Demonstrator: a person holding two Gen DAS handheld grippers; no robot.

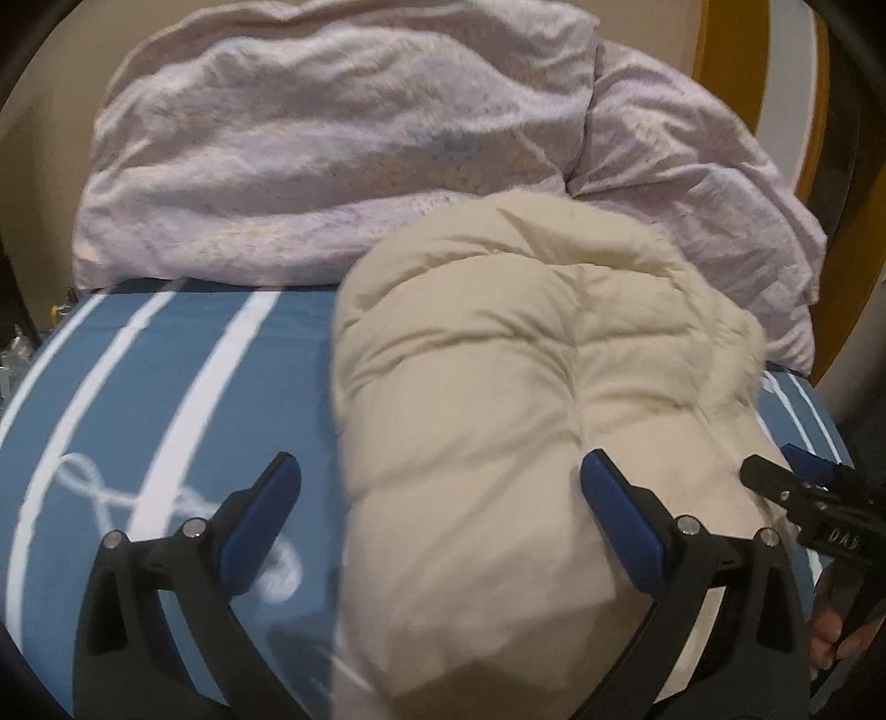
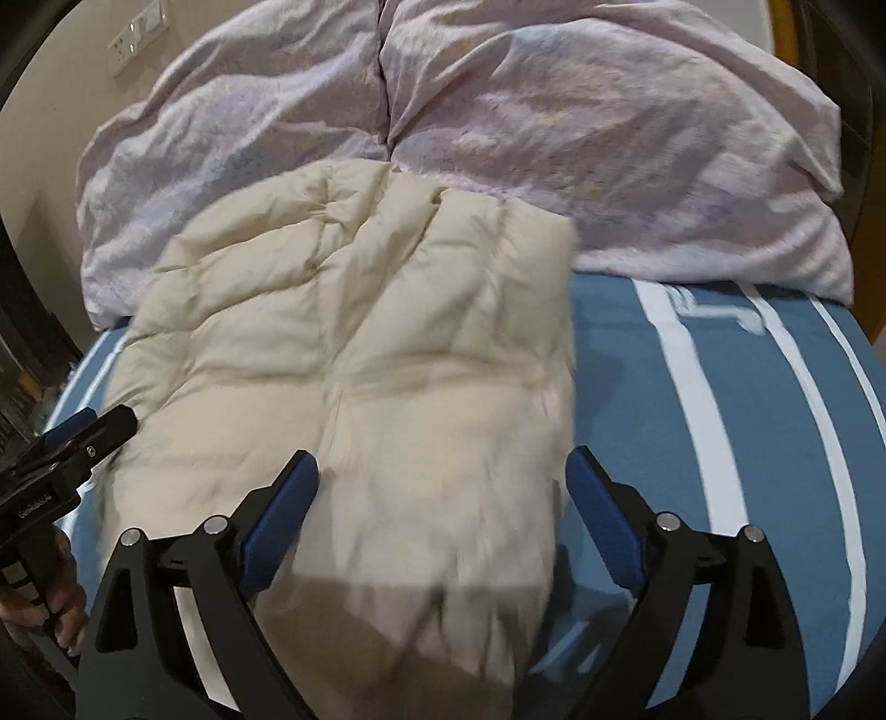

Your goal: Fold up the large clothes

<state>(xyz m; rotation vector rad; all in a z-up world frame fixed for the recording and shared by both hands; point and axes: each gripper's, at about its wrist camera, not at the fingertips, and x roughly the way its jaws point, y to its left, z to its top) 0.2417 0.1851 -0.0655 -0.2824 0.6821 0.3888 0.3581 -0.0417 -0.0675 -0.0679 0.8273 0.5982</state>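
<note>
A cream quilted puffer coat point(image 1: 498, 399) lies bundled on the blue bed sheet point(image 1: 166, 387), with a fuzzy trim on its right side. It also shows in the right wrist view point(image 2: 360, 343), spread flatter. My left gripper point(image 1: 443, 493) is open, jaws wide apart just above the coat's near left part. My right gripper point(image 2: 443, 487) is open above the coat's near right edge. The right gripper also shows in the left wrist view point(image 1: 786, 471), and the left gripper in the right wrist view point(image 2: 94, 426). Neither gripper holds any cloth.
A crumpled pale lilac duvet point(image 1: 332, 138) is heaped along the far side of the bed, behind the coat; it also shows in the right wrist view point(image 2: 609, 138). The blue sheet with white stripes point(image 2: 720, 415) stretches on either side. A wall with switches point(image 2: 133, 39) stands behind.
</note>
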